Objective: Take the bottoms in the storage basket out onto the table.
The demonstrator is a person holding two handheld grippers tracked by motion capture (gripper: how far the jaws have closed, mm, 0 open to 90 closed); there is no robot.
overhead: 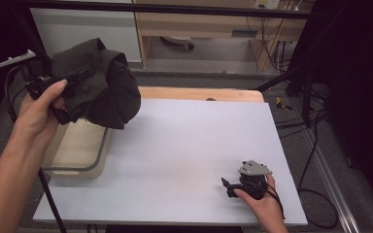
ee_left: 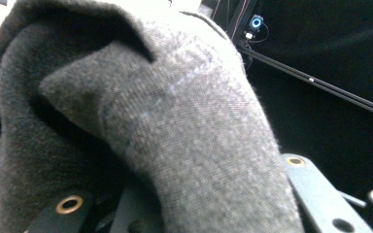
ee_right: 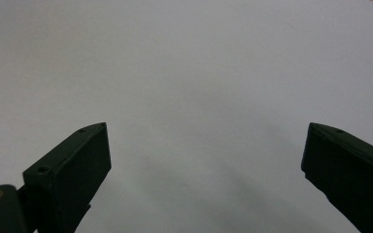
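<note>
Above the clear bin (overhead: 99, 155), the left tool (overhead: 60, 85) grips dark cloth (overhead: 107, 87).

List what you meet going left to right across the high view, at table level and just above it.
Left claw shut on the dark cloth, held up above the clear plastic bin → bare stretch of the white table → right claw, jaws open, resting low on the table.

Black right gripper (overhead: 229, 187) (grey three-cornered plate on top), bare forearms.
</note>
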